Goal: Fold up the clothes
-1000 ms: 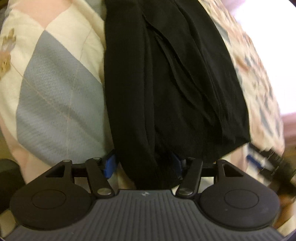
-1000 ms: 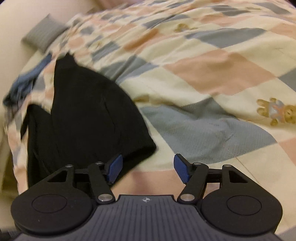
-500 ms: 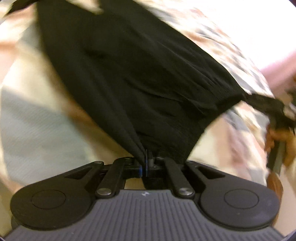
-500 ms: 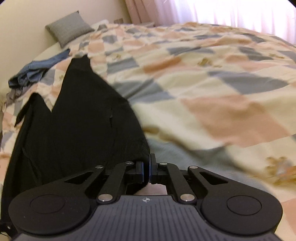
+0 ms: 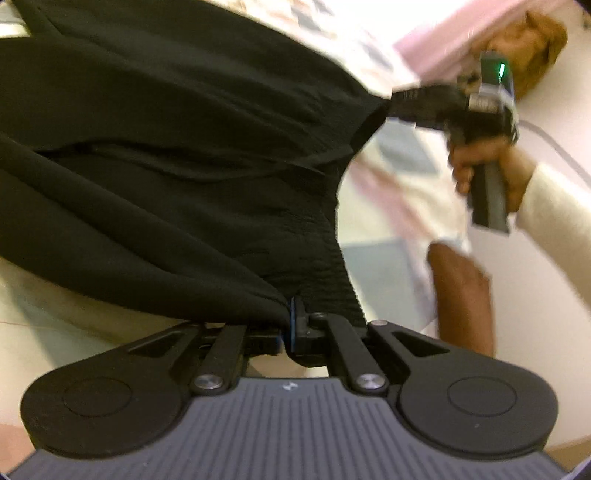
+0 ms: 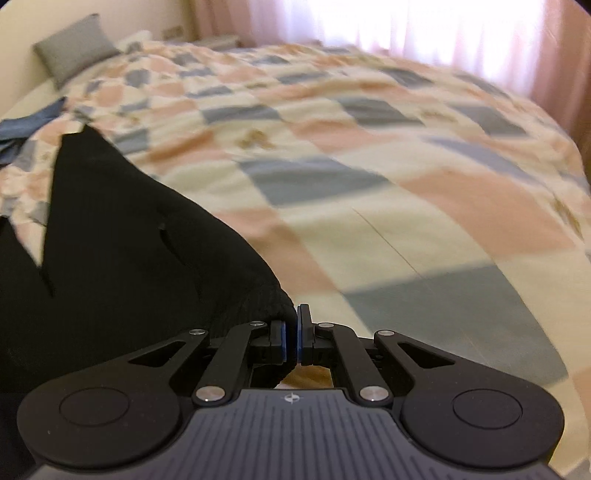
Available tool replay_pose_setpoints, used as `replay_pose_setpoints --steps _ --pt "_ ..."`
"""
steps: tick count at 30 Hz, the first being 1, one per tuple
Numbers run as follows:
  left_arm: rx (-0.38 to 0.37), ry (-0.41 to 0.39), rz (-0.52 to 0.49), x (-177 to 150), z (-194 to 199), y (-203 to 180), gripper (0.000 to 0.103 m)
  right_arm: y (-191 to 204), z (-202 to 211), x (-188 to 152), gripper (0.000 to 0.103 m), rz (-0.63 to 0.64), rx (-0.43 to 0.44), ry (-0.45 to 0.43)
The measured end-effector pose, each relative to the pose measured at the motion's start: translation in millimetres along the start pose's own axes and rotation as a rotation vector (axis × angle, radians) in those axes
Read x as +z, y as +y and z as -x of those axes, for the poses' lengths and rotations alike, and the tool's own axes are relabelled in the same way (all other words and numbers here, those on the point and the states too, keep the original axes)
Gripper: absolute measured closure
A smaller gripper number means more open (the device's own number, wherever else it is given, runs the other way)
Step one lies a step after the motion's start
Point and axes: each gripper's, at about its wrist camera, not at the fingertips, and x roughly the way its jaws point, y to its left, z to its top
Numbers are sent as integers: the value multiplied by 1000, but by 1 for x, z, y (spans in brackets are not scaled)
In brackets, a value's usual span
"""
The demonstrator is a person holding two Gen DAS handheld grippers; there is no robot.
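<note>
A black garment [image 5: 177,155] hangs stretched between my two grippers above the patchwork quilt [image 6: 369,192]. My left gripper [image 5: 292,325] is shut on a bunched corner of the cloth at the bottom of the left wrist view. In that same view my right gripper [image 5: 397,105] pinches the opposite corner at the upper right, held by a hand [image 5: 480,166] in a cream sleeve. In the right wrist view my right gripper [image 6: 297,332] is shut on a ribbed edge of the black garment [image 6: 110,240], which trails away to the left over the bed.
A grey pillow [image 6: 75,46] lies at the head of the bed, a blue garment [image 6: 26,125] beside it at the left edge. Pink curtains [image 6: 406,22] with bright light stand behind the bed. A brown furry object [image 5: 532,40] lies beyond the bed.
Both grippers went from open to shut on the black garment. Both then lifted and swung, so the cloth now hangs stretched between them and the right gripper has come into the left wrist view.
</note>
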Motion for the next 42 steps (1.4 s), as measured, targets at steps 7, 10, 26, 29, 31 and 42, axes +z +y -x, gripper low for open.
replay_pose_setpoints --steps 7,10,26,29,31,42 --pt "-123 85 -31 14 40 26 46 14 -23 -37 31 -8 -143 95" --pt "-114 48 -76 20 86 46 45 24 2 -49 26 -61 -213 43" --pt "629 -33 -118 136 185 379 65 218 -6 -57 26 -473 11 -58" --pt "647 -25 -189 163 205 431 72 277 -19 -59 25 -550 -51 -42" --pt "698 -79 -265 190 234 460 78 316 -24 -61 25 -619 -105 -34" --pt "612 -238 84 292 352 570 60 424 7 -90 23 -833 -239 -59"
